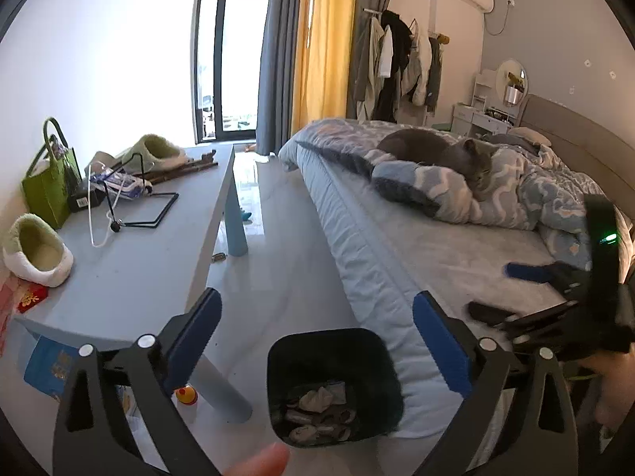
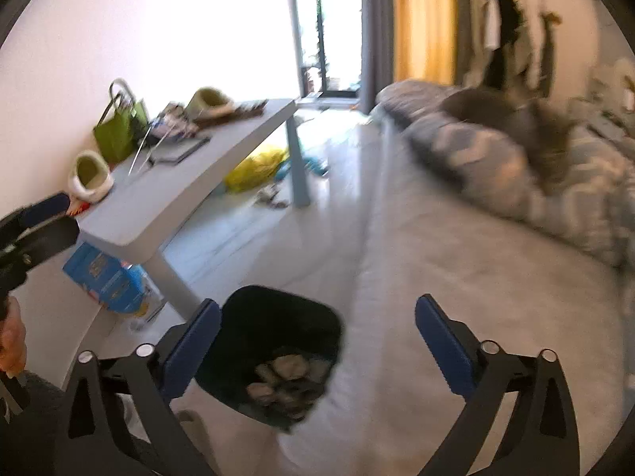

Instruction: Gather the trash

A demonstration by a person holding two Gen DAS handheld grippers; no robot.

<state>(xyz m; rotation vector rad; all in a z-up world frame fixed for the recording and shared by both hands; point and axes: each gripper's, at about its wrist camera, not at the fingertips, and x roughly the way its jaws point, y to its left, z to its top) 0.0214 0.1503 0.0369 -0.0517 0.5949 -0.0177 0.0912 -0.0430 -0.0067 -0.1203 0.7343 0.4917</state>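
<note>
A black trash bin [image 1: 333, 384] stands on the floor against the bed's foot, with crumpled paper scraps [image 1: 321, 412] inside. It also shows in the blurred right wrist view [image 2: 278, 353]. My left gripper [image 1: 317, 325] is open and empty, held above the bin. My right gripper [image 2: 317, 329] is open and empty, above the bin and the mattress edge. The right gripper also shows at the right of the left wrist view [image 1: 516, 289], over the mattress. The left gripper shows at the left edge of the right wrist view [image 2: 43, 210].
A grey table [image 1: 158, 261] at the left carries two green slippers [image 1: 35, 250], a green bag [image 1: 47, 186], a hanger and a stand. A grey cat [image 1: 440, 154] lies on the quilt on the bed [image 1: 456, 254]. A blue box [image 2: 107, 281] and yellow bag [image 2: 254, 166] lie under the table.
</note>
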